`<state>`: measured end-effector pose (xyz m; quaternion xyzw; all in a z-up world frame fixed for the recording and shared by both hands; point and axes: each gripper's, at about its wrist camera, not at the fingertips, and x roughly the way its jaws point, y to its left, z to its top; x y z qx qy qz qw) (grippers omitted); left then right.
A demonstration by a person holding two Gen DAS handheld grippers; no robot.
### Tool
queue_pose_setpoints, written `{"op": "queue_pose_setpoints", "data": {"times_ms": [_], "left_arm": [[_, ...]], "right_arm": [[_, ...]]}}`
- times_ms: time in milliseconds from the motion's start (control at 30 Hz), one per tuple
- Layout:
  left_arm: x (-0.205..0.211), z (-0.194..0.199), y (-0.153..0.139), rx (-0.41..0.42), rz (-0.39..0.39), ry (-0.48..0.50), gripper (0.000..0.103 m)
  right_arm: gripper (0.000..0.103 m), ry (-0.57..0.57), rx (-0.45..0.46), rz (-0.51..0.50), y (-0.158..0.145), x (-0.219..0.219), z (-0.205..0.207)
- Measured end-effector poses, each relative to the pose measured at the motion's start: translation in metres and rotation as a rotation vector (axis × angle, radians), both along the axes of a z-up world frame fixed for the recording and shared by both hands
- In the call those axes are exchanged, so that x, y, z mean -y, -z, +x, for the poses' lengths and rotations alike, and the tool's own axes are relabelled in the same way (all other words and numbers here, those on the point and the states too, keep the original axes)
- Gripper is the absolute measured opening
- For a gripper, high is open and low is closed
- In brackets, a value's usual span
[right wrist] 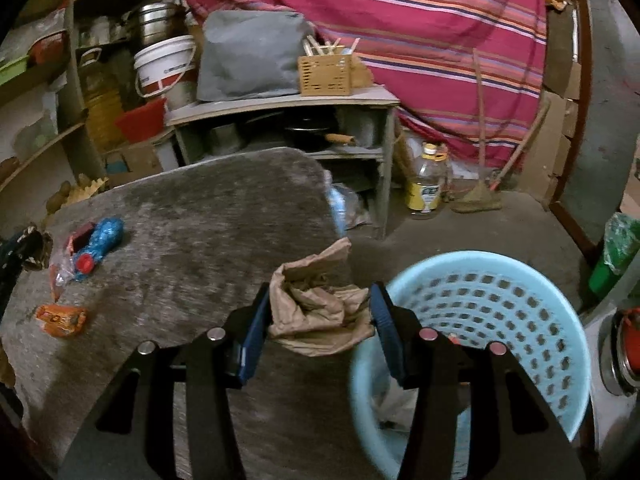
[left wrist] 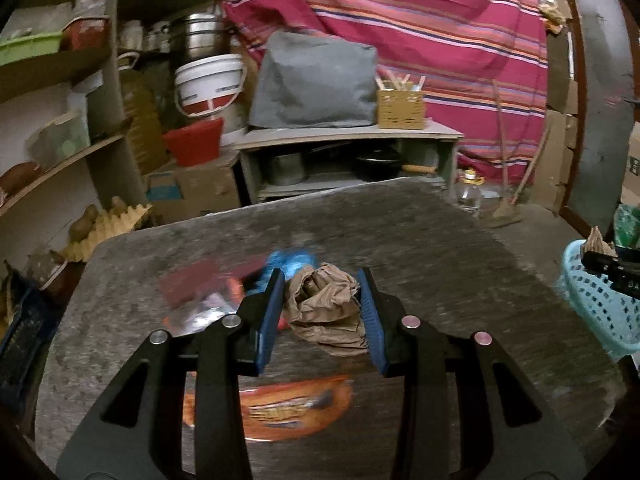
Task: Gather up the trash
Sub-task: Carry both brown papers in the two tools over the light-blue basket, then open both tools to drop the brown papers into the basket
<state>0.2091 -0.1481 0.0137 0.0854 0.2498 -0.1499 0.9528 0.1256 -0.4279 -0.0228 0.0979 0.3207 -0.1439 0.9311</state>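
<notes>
The left gripper [left wrist: 323,312] is pointing forward and downward, its blue-padded fingers [left wrist: 269,320] pressing on either side of a crumpled brown paper [left wrist: 324,312] and holding it above the surface. The right gripper [right wrist: 319,320] is tilting downward too, its fingers [right wrist: 252,332] clamping a crumpled brown paper bag [right wrist: 316,312] between them, with the jaws partly closed around it.

Orange wrapper [left wrist: 276,408] print blurred, bottle label [right wrist: 424,196] unreadable, no legible text
</notes>
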Motion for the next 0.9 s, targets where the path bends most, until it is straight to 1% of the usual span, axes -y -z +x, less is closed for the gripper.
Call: {"op": "queue_pose_setpoints", "data": {"times_ms": [133,367,600,900], "left_arm": [[0.033,-0.013,0.001,0.002,-0.002,0.054,0.036],[0.093,-0.033,0.012,-0.014,-0.005,0.153,0.036],[0.137,-0.046,0.024,-0.039,-0.019,0.220,0.036],[0.200,-0.057,0.036,-0.068,-0.021,0.297,0.036]], "right_arm": [[0.050,0.043,0.005,0.015,0.001,0.026,-0.019],[0.050,0.119,-0.005,0.031,0.009,0.071,-0.055],[0.050,0.164,-0.018,0.056,0.022,0.105,-0.073],[0.050,0.209,0.011,0.091,0.023,0.130,-0.088]]}}
